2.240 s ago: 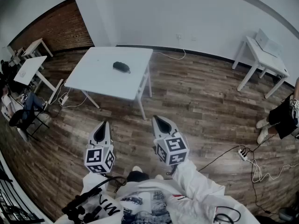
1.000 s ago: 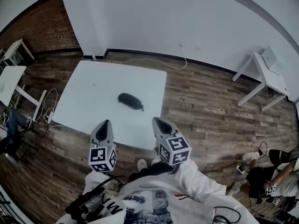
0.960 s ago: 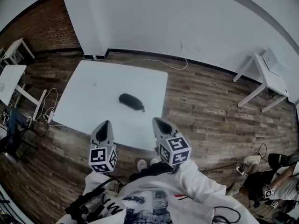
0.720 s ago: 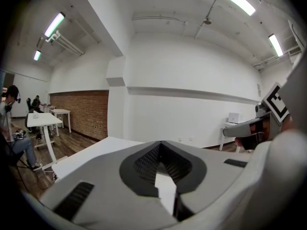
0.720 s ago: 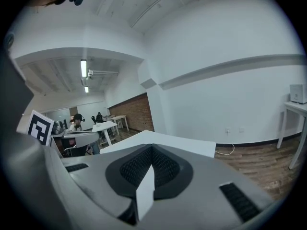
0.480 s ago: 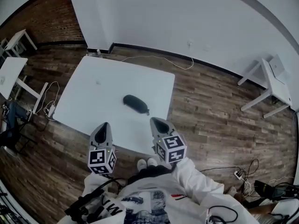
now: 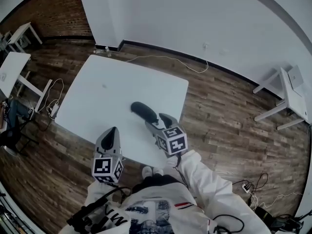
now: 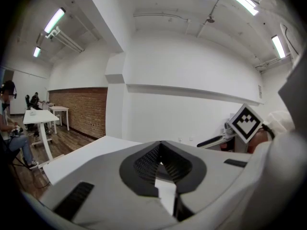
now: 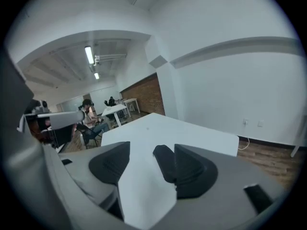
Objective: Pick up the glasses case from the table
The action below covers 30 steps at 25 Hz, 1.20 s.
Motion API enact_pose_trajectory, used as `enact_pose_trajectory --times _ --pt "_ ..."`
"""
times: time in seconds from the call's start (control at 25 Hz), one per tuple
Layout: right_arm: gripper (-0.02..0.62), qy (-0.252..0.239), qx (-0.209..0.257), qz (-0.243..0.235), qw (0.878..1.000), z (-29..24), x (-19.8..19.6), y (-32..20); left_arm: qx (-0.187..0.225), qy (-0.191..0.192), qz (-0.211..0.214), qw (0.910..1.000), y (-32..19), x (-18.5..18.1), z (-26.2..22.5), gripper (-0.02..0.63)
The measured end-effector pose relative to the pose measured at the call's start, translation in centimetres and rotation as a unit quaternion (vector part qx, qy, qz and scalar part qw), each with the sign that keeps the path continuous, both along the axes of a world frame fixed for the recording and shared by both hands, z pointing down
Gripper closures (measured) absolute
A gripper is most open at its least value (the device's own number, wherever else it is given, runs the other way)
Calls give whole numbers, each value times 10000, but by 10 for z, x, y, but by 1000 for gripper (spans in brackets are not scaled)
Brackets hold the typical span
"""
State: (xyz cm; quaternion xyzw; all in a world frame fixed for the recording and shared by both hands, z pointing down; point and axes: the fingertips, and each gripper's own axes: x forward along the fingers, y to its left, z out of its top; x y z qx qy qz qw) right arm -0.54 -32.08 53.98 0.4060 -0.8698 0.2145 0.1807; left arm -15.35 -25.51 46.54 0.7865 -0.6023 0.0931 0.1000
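The dark, oblong glasses case (image 7: pixel 142 110) lies on the white table (image 7: pixel 107 89), near its front right part. My right gripper (image 7: pixel 158 122) reaches over the table's front edge, its tips right at the near end of the case. Its jaws are opening and do not press on anything. In the right gripper view the case (image 9: pixel 163 164) shows in the gap of the right gripper (image 9: pixel 146 150), close beside the right jaw. My left gripper (image 7: pixel 109 133) hangs at the table's front edge, left of the case, with nothing held. The left gripper (image 8: pixel 160 150) has its jaws closed together.
Wooden floor surrounds the table. A cable (image 7: pixel 168 58) runs along the floor behind it by the white wall. Another white table (image 7: pixel 292 89) stands far right, more tables (image 7: pixel 12 65) far left with a seated person (image 7: pixel 6 123). A power strip (image 7: pixel 252 202) lies lower right.
The table and case have come closer in the head view. My right gripper has gone forward and down to the case, and its jaws have parted. The left gripper has shifted slightly.
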Motion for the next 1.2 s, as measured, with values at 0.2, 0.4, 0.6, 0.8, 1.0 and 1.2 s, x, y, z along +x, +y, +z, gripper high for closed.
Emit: enact_pose_trajectory --times 0.2,0.4,0.6,0.8,1.0,1.2 --pt "229 819 -513 -560 9937 57 -19 -34 -113 -87 -84 9999 -4 -3 8 606" --pt "229 1794 -324 -1091 9772 106 -38 -72 -226 -138 -301 9992 2 -15 17 606" --pt "229 2066 -626 -1465 9654 140 -58 -81 -404 -146 -606 9972 12 -36 27 606" --pt "230 2585 -643 -1867 9456 170 -71 -84 -461 -146 -841 9953 16 -50 32 605" --pt "252 2866 -543 -1917 9371 179 -74 -89 -523 -134 -955 9940 22 -57 37 604" --pt "244 3183 -131 -1905 9285 186 -80 -87 -585 -66 -1007 9932 18 -58 42 604"
